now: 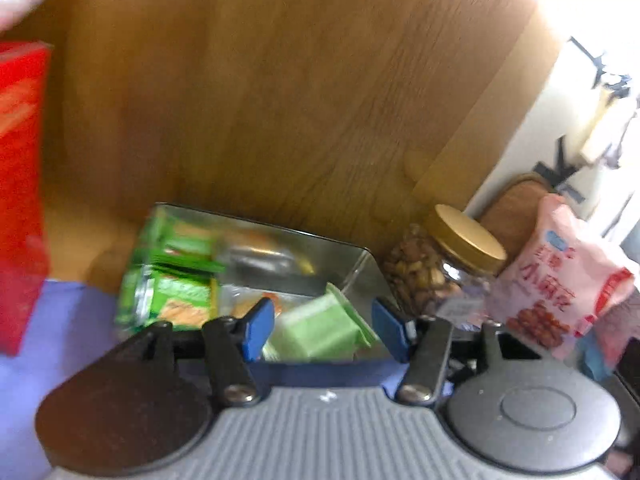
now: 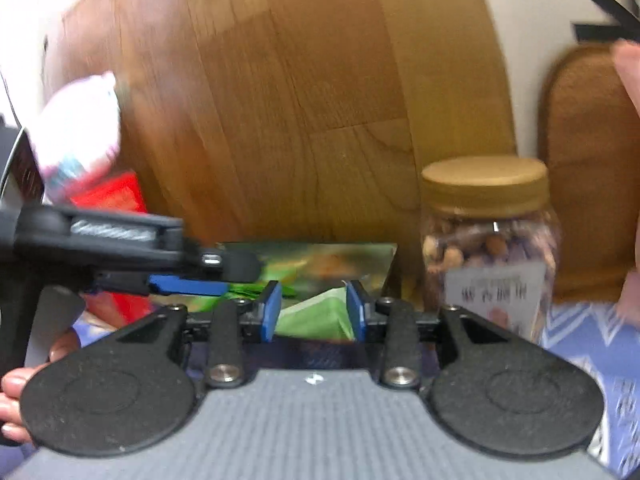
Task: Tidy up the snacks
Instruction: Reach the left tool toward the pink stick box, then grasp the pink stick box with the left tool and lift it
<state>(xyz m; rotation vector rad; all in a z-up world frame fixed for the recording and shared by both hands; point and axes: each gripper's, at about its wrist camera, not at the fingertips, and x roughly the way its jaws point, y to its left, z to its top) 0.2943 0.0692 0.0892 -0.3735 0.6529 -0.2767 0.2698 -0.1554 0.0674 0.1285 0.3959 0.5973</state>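
We count one shiny metal tin (image 1: 280, 240), three green snack packets inside, one gold-lidded nut jar (image 1: 436, 272), one pink bag (image 1: 560, 280); red box (image 1: 20, 184) cut off. Left hand-held gripper (image 1: 326, 330) half-spread, empty; right hand-held gripper (image 2: 314, 312) narrow, grip on pale green packet (image 2: 316, 316) unclear, blurred.

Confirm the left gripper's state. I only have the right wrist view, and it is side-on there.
Observer: The left gripper is open. Its blue pads stand apart at the open silver metal tin, with nothing pinched.
Operator: What's in the tin? It's a blur here.
Observer: Bright green snack packets are stacked at its left end.
Operator: Anything to the right of the clear nut jar with the gold lid? I only get a pink smear.
Observer: A pink printed snack bag stands upright just right of the jar.
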